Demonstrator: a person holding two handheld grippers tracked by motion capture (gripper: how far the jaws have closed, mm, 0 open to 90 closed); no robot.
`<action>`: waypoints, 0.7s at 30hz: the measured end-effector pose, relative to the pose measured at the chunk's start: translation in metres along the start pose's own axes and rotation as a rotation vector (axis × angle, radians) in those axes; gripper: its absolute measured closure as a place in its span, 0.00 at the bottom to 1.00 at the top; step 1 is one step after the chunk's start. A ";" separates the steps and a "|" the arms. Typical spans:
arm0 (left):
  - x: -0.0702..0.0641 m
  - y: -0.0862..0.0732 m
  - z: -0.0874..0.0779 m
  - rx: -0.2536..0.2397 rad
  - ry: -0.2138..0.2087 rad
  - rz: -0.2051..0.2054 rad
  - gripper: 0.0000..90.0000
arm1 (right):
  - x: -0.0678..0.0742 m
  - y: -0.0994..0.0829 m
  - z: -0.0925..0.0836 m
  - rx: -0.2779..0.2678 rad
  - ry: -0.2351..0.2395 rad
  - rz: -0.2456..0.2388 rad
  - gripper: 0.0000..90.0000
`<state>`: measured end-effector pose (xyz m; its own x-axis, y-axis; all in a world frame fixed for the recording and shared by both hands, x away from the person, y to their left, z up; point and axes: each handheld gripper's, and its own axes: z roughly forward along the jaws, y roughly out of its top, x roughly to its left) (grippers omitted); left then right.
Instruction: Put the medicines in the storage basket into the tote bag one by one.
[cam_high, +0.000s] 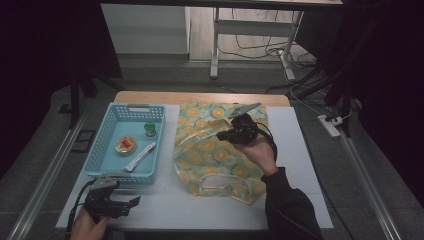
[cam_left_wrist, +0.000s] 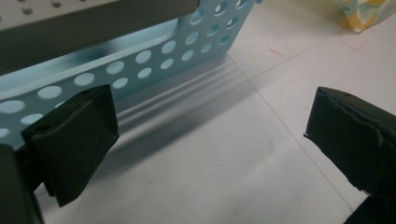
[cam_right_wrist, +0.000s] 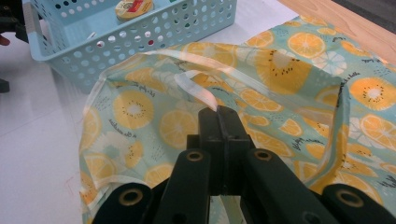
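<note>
The right tongs (cam_right_wrist: 218, 112) pinch the pale handle strap (cam_right_wrist: 198, 88) of the fruit-print bag (cam_right_wrist: 280, 93) spread beneath them, while the left tongs (cam_left_wrist: 210, 140) gape empty beside the blue basket (cam_left_wrist: 154, 60).

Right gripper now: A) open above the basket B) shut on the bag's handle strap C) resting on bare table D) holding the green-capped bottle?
B: in the right gripper view the right gripper has its fingers closed together on the pale handle strap of the fruit-print bag.
</note>
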<state>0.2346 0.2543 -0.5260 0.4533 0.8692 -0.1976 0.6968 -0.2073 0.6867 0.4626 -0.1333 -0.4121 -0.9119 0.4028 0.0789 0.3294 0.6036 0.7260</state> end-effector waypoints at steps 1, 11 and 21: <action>0.001 0.000 0.000 -0.004 -0.005 -0.004 0.03 | 0.000 0.000 0.000 -0.001 0.000 0.000 1.00; 0.006 -0.002 -0.005 -0.047 -0.055 -0.028 0.02 | -0.001 -0.003 0.000 -0.005 0.002 -0.006 1.00; 0.006 -0.001 -0.013 -0.035 -0.066 -0.038 0.01 | -0.003 -0.006 0.000 -0.007 0.002 -0.005 1.00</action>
<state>0.2297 0.2651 -0.5190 0.4633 0.8445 -0.2686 0.6949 -0.1582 0.7015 0.4631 -0.1379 -0.4166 -0.9139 0.3985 0.0772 0.3236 0.6007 0.7311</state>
